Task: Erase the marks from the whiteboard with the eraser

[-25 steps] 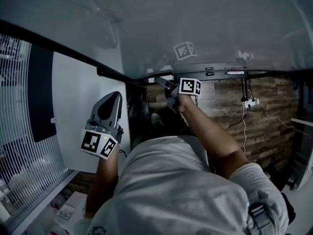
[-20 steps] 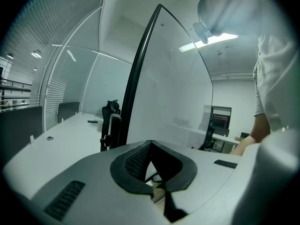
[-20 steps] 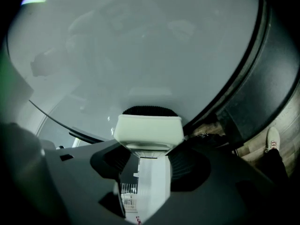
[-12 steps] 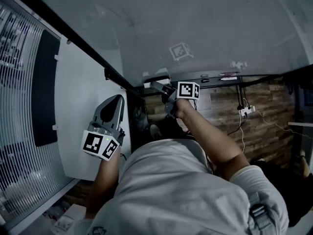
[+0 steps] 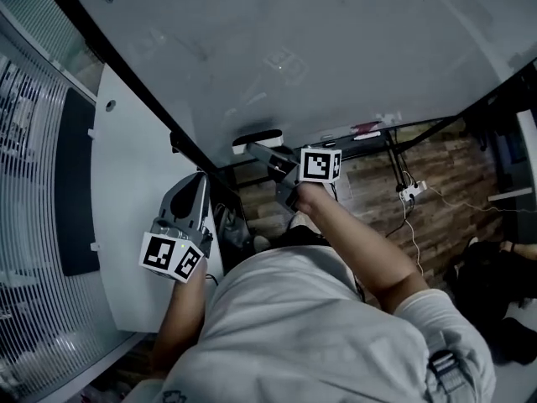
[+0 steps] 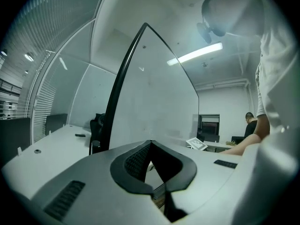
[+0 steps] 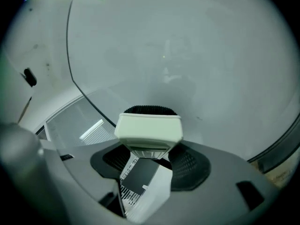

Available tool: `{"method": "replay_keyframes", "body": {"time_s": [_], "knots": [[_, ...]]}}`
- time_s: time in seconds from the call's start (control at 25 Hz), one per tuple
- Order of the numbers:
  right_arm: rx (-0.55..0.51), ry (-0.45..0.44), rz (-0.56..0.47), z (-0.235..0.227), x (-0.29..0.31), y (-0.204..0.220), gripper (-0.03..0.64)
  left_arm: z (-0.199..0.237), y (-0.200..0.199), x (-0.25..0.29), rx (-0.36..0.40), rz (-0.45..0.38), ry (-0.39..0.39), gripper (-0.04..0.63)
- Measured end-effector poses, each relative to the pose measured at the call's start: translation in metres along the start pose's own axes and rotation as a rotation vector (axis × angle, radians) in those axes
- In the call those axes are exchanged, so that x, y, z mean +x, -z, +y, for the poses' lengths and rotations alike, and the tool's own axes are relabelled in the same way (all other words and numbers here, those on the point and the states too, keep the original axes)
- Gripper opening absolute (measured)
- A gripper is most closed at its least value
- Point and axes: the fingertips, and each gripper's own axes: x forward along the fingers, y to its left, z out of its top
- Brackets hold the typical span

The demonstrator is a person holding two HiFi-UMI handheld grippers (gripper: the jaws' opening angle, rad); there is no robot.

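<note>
**Item 1. Eraser** [image 7: 149, 128]. A pale block with a dark felt face.
- Location: held in the right gripper [image 7: 152, 161], in front of the whiteboard [image 7: 197, 55]. In the head view it lies near the board's lower edge [image 5: 258, 138].
- Orientation: the long axis runs crosswise to the jaws and lies roughly level, left to right, in both views.
- Facing: the felt face points away from the gripper, toward the board. The pale back faces the gripper's camera.
- Contact: whether the felt touches the board cannot be told.

**Item 2. Right gripper** [image 5: 262, 149].
- Jaws: closed onto the eraser's narrower lower part, one dark ribbed pad on each side.
- Other detail: a barcode label [image 7: 136, 179] lies between the jaws below the block.
- Position: the arm reaches forward, with the marker cube behind the jaws.

**Item 3. Left gripper** [image 6: 150, 149].
- Jaws: brought fully together, tips meeting, with nothing between them.
- Position: in the head view it [image 5: 199, 181] is held low at the person's left, pointing up beside the board's black frame [image 5: 134, 82]. It is well apart from the eraser.

**Item 4. Whiteboard** [image 5: 336, 49]. A large grey-white panel that fills the upper part of the head view. The left gripper view shows it [image 6: 154, 93] nearly edge-on.

**Item 5. Surroundings.**
- A white desk [image 5: 126, 191] stands to the left of the frame.
- The person's pale shirt [image 5: 294, 326] fills the foreground.
</note>
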Motion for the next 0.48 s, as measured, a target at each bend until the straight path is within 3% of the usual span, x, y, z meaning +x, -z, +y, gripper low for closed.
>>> {"method": "replay_keyframes", "body": {"time_s": [0.28,0.48], "knots": [[-0.109,0.000,-0.042,0.026,-0.023,-0.005,0.241,0.006,0.006,0.009,-0.015,-0.028,0.040,0.008],[-0.217,-0.006,-0.006,0.064,-0.079,0.000,0.241,-0.047,-0.001,0.014,-0.009,-0.029,0.055,0.008]]}}
